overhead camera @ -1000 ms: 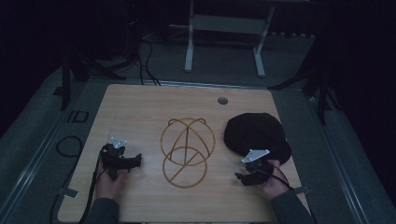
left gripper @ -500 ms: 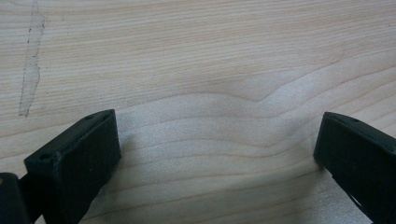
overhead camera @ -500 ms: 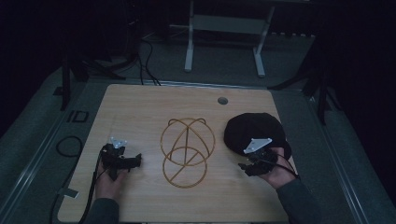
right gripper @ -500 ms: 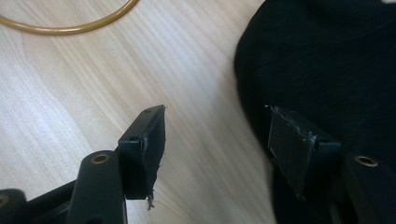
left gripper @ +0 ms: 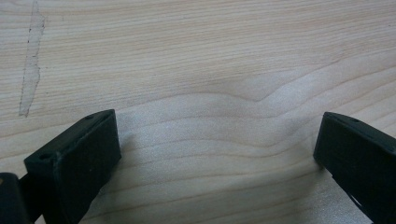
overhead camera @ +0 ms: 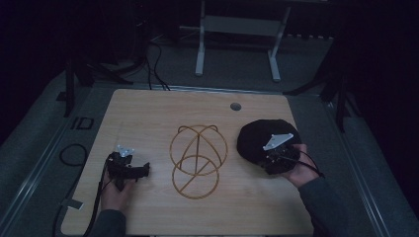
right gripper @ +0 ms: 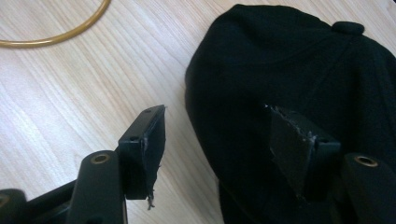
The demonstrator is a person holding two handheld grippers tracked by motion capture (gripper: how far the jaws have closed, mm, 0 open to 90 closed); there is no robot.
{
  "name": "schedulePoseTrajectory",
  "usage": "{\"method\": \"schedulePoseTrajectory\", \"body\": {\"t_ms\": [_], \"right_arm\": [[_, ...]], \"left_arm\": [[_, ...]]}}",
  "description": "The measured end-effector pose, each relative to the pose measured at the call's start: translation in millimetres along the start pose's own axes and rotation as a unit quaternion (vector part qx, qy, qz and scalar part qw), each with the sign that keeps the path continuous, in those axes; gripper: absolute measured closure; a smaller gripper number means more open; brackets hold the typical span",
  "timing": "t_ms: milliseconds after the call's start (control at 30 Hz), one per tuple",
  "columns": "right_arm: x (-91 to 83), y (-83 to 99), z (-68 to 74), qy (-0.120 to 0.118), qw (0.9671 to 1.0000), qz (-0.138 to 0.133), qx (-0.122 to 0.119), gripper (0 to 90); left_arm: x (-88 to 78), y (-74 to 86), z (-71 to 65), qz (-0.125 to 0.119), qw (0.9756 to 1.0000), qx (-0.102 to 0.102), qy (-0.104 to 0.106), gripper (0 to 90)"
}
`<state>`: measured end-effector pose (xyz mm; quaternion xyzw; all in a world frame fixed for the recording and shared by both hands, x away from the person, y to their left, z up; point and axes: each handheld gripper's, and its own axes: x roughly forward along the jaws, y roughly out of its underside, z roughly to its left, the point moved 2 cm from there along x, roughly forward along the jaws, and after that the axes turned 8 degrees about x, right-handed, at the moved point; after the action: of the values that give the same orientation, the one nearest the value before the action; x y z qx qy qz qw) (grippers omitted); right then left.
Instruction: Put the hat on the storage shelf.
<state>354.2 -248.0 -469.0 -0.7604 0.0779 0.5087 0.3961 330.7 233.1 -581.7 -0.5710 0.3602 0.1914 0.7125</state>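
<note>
We've got the black cap (overhead camera: 259, 140) lying at about three o'clock on the wooden table (overhead camera: 148, 113), just beside the wire stand (overhead camera: 197, 160) that sits at the centre. Over the cap's near edge hangs our right gripper (overhead camera: 269, 160), and in the right gripper view (right gripper: 219, 140) its jaws stand apart, one over bare wood, the other over the dark cloth, nothing pinched between them. The cap's top button (right gripper: 348, 28) shows at one o'clock in that view, and a curve of the stand's wire (right gripper: 60, 35) at eleven. Out at eight o'clock on the table, well apart from the cap, our left gripper (overhead camera: 141, 170) rests low; in the left gripper view (left gripper: 217, 154) its jaws gape wide over plain wood grain, holding nothing.
</note>
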Motion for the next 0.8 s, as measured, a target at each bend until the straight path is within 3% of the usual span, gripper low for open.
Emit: {"method": "schedulePoseTrajectory", "body": {"t_ms": [800], "right_arm": [[-4.5, -3.9, -39.5, 0.013, 0.9997, 0.012, 0.018, 35.5]], "left_arm": [[0.0, 0.0, 0.0, 0.000, 1.0000, 0.000, 0.000, 0.1]]}}
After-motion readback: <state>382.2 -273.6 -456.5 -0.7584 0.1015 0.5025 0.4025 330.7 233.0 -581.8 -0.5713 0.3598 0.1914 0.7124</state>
